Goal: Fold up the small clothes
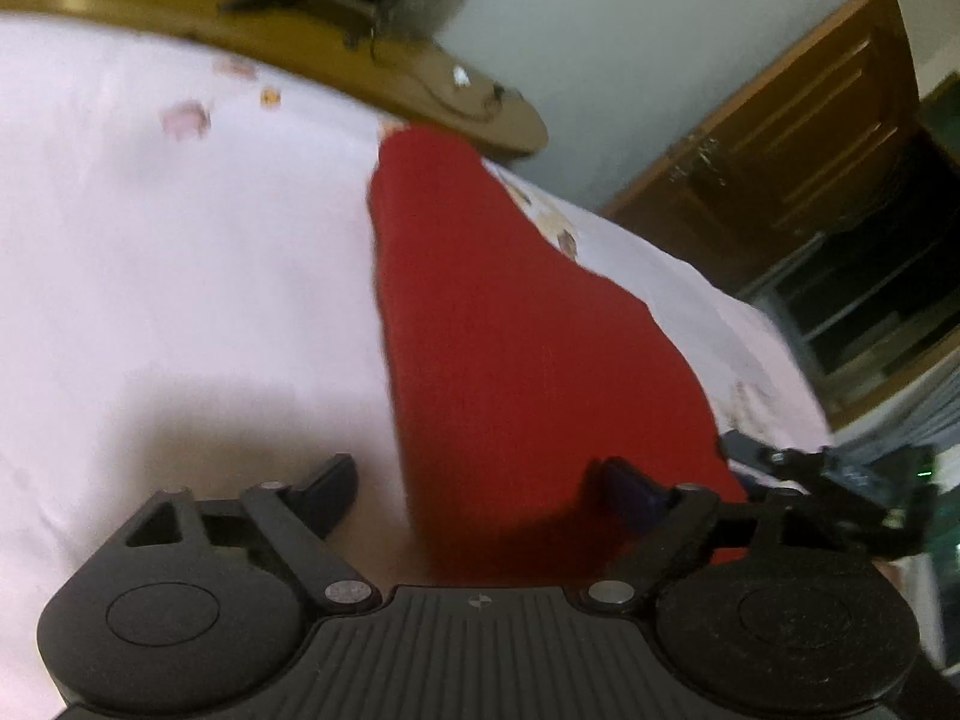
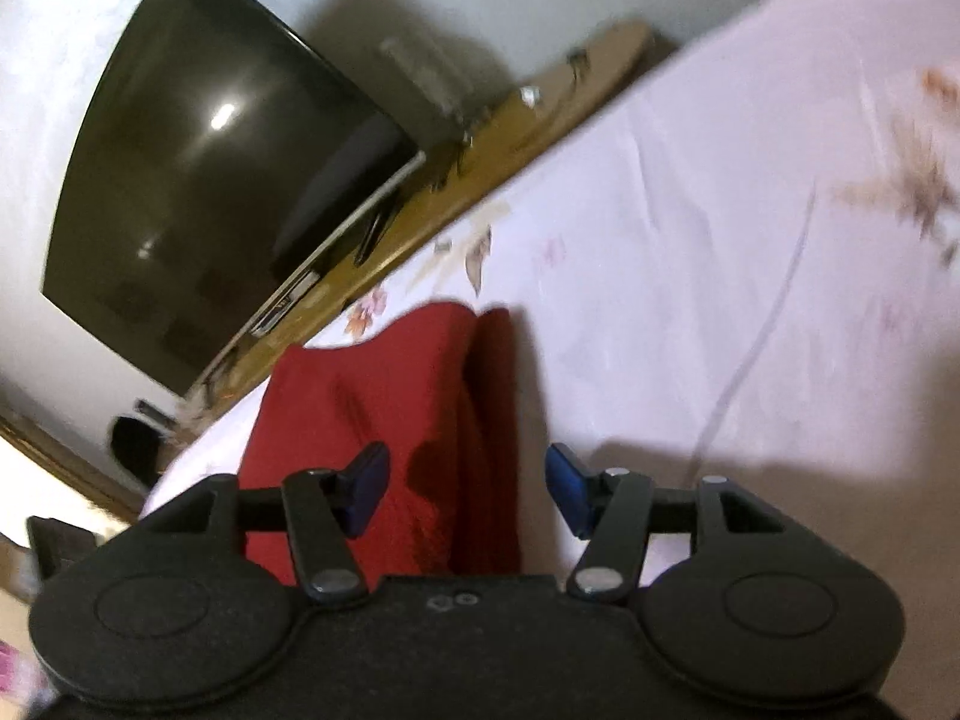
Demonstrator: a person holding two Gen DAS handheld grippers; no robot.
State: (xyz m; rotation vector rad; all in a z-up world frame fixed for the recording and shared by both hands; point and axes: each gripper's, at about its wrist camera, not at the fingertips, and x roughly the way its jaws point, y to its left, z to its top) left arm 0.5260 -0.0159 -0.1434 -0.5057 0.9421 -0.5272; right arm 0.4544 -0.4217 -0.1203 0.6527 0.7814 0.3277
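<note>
A red garment [image 1: 498,324] lies flat on a white floral bedsheet [image 1: 180,276], stretched away from me as a long folded strip. My left gripper [image 1: 480,480] is open, its jaws wide apart over the garment's near end, holding nothing. In the right wrist view the same red garment [image 2: 414,420] lies under my right gripper [image 2: 468,489], which is open and empty, with one blue finger pad [image 2: 570,489] over the sheet [image 2: 690,240] and the other over the cloth. The garment's near edge is hidden behind both gripper bodies.
A wooden shelf [image 1: 360,54] runs along the bed's far edge. A dark TV screen [image 2: 210,180] hangs on the wall above it. A brown wooden door [image 1: 798,138] stands at the right. The other gripper's black frame [image 1: 840,468] shows at the right edge.
</note>
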